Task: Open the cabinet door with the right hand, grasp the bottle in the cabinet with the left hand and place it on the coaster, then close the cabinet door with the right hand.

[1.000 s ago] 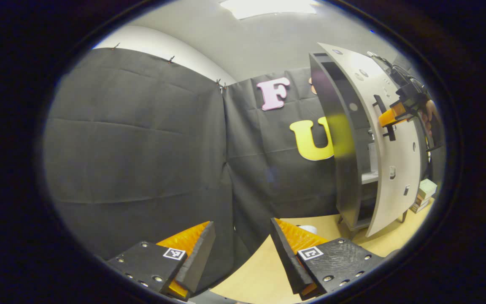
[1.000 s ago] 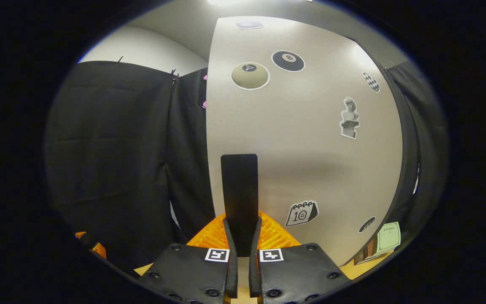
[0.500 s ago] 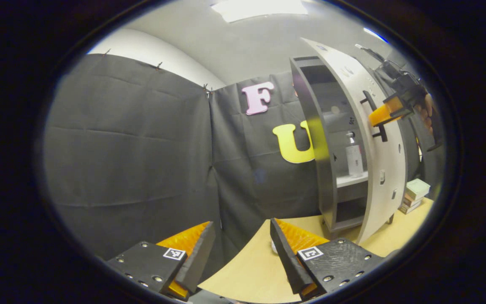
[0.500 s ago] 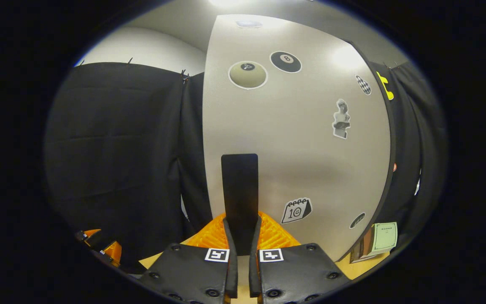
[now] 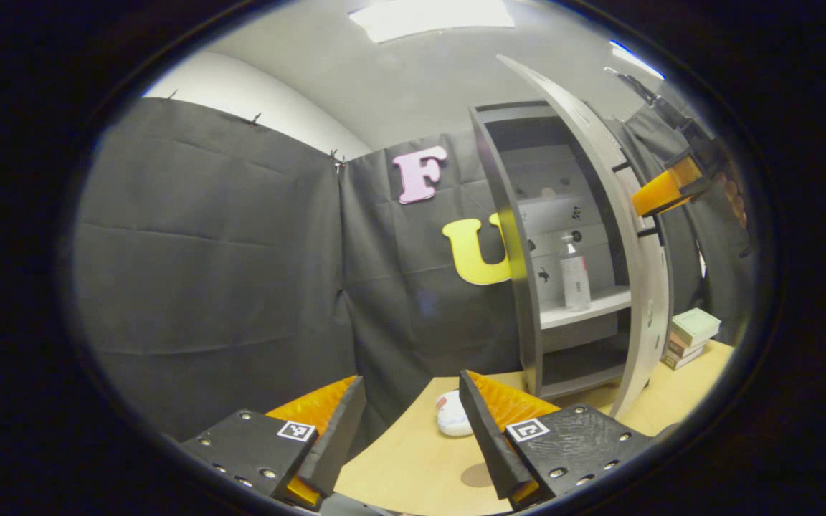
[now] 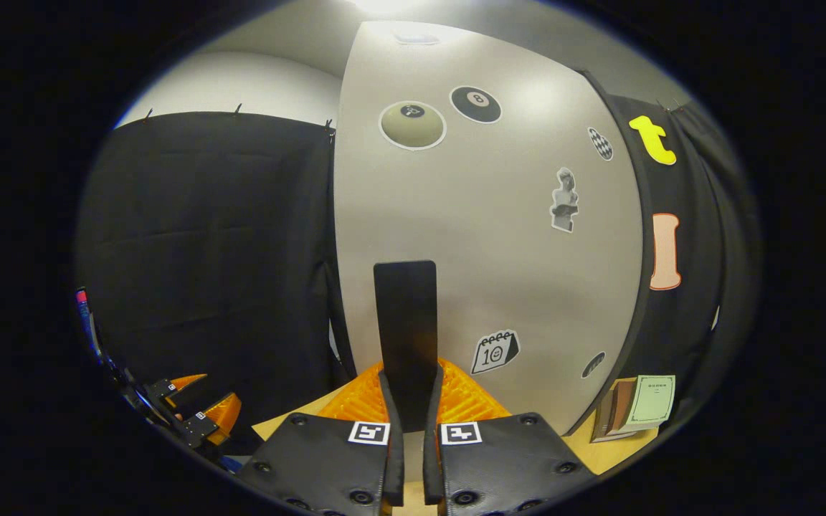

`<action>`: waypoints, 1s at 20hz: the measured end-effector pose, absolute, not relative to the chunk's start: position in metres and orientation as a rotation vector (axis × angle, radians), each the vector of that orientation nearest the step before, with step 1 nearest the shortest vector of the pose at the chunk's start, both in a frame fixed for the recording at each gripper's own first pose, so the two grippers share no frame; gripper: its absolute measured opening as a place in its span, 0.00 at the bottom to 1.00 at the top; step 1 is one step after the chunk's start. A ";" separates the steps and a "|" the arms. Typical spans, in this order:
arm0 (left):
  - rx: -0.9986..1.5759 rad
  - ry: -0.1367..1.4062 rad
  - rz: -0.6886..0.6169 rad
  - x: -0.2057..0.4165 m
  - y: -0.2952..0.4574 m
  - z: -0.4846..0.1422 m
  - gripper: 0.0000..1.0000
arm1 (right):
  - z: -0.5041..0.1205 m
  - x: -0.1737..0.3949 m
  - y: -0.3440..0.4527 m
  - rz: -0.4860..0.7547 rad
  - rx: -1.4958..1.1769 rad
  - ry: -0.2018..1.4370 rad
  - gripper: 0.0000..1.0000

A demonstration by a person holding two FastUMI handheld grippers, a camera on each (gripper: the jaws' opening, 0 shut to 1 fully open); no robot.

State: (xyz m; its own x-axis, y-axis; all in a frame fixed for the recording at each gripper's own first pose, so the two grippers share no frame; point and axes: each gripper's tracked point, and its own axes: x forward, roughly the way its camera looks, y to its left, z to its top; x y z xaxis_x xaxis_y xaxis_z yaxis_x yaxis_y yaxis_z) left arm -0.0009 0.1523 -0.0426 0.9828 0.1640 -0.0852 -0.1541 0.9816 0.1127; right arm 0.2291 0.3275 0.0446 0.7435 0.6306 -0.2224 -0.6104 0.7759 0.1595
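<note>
With the cabinet door [image 5: 603, 179] swung wide, a clear bottle [image 5: 574, 272] stands upright on the middle shelf [image 5: 585, 308] of the cabinet [image 5: 510, 236], right of centre in the left gripper view. The left gripper [image 5: 413, 430] sits at the bottom of that frame with its jaws spread wide and nothing between them, well short of the cabinet. The bottle lies ahead of it, higher in the frame and off to the right, its long axis vertical (so a level, side-on approach to the body looks the likely way in).

At the upper right of the same view, the right gripper [image 5: 660, 193] meets the door's outer face. Its own camera shows why: in the right gripper view the right gripper [image 6: 413, 430] is closed to a narrow gap on the dark door handle [image 6: 406, 322], both fingers pressed against it, with the sticker-covered door panel [image 6: 485, 236] rising behind.

The left gripper is the free one, and the open side of the cabinet faces it.

On the table [image 5: 413, 466], a white rounded object [image 5: 452, 416] lies just beside the left gripper's right finger, and a dark round patch [image 5: 477, 474], probably the coaster, lies nearer the frame's bottom edge. A stack of books [image 5: 689, 337] rests on the table past the door at the right of the frame.
</note>
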 end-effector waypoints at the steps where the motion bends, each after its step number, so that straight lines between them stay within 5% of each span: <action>1: 0.111 0.092 0.148 0.001 0.143 -0.039 0.80 | 0.045 0.227 0.324 0.686 0.074 0.271 0.12; 20: 0.047 0.069 -0.086 0.013 -0.045 -0.026 0.81 | 0.047 0.201 0.243 0.631 0.025 0.245 0.09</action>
State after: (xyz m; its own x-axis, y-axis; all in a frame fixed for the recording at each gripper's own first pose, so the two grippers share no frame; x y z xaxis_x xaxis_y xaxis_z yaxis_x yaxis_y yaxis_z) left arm 0.0125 -0.0455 -0.0256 0.9940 -0.0837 -0.0704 0.0870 0.9952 0.0439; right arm 0.2010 0.2427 0.0470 0.7798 0.5864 -0.2193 -0.5806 0.8084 0.0973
